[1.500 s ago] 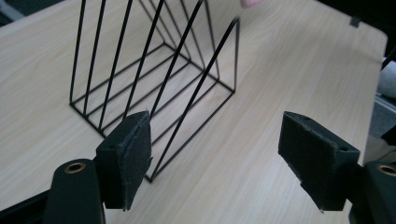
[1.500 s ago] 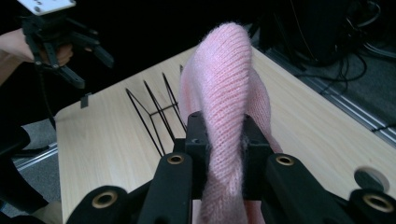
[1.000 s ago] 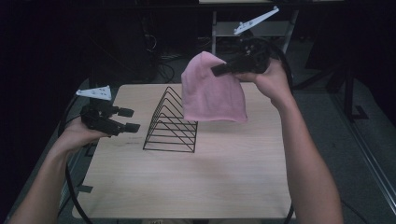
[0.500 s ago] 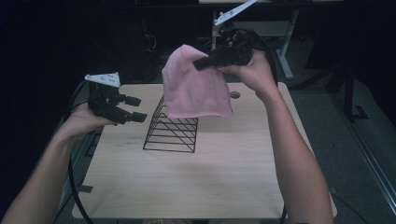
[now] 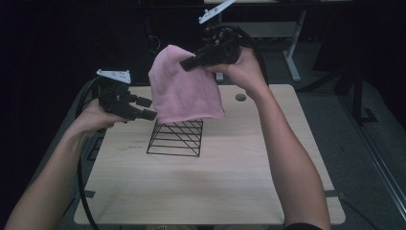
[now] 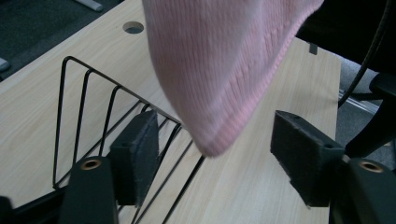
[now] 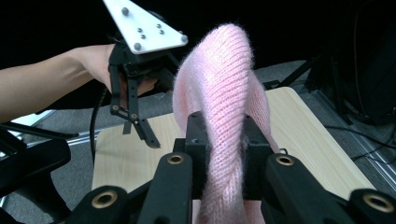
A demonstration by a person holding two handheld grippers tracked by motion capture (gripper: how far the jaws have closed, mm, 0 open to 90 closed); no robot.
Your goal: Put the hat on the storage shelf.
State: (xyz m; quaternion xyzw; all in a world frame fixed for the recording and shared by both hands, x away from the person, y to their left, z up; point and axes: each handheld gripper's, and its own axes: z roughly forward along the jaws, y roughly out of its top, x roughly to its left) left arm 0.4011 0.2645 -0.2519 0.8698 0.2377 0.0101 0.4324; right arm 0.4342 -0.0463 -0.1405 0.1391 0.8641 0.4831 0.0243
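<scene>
Pale wood of the table (image 5: 230, 191) takes up the near part of the high view, bare between the person's two forearms, which come up from the bottom edge. Farther in stands a black wire rack (image 5: 174, 138), a sloped frame of thin rods resting on the tabletop; its upper part is covered from this angle by the lower edge of a pink knitted hat (image 5: 184, 91) that hangs in the air above it. At the left edge of the table the left gripper (image 5: 143, 109) is held level, its tips just beside the hat's lower left corner. In the left gripper view its jaws stand apart with the hat's (image 6: 224, 70) rounded hem dangling between the two pads, touching neither; those jaws have just been closing a little, and the rack's (image 6: 93, 116) rods run behind the left pad. Higher and farther back, the right gripper (image 5: 189, 62) is clamped on the hat near its top. The right gripper view shows the knit (image 7: 224, 140) bunched and squeezed between the two pads, with the left gripper (image 7: 140, 128) and its grey plate beyond it.
</scene>
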